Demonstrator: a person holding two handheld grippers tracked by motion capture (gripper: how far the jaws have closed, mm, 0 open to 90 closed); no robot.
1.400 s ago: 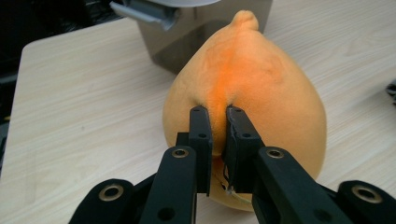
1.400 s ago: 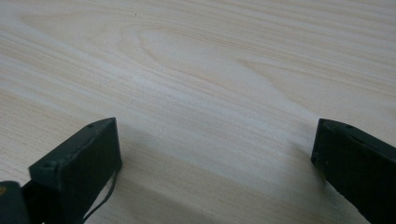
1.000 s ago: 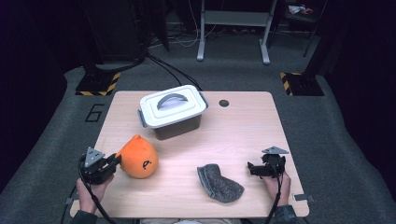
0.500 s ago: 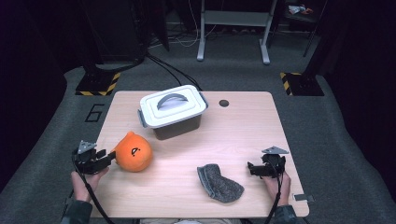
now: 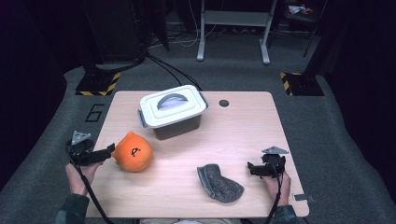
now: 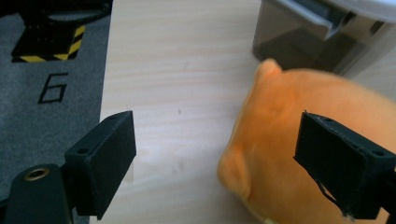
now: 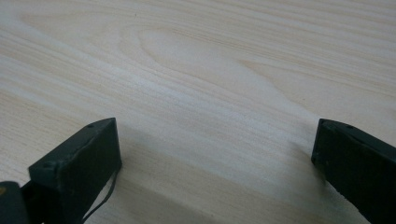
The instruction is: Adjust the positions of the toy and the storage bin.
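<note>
An orange round plush toy (image 5: 133, 152) with a small black mark lies on the left part of the wooden table (image 5: 243, 126). My left gripper (image 5: 106, 151) is just left of it, and its jaws have just been opening. In the left gripper view the plush (image 6: 285, 140) reaches partly into the gap of that gripper (image 6: 217, 140), with no pad pressing on it. My right gripper (image 5: 251, 168) rests open near the table's right front. In its own view that gripper (image 7: 215, 144) has bare wood between its jaws. A grey knitted cloth (image 5: 218, 182) lies to its left.
A grey bin with a white handled lid (image 5: 172, 112) stands behind the plush at the table's middle back. Behind it to the right is a small dark round hole (image 5: 224, 103) in the tabletop. Dark floor with a painted "6" (image 5: 95, 112) lies beyond the left edge.
The left gripper's jaws have opened off the orange plush and the hand has drawn back to the left and a little up. The plush has stayed about where it was. The right gripper has not moved.
</note>
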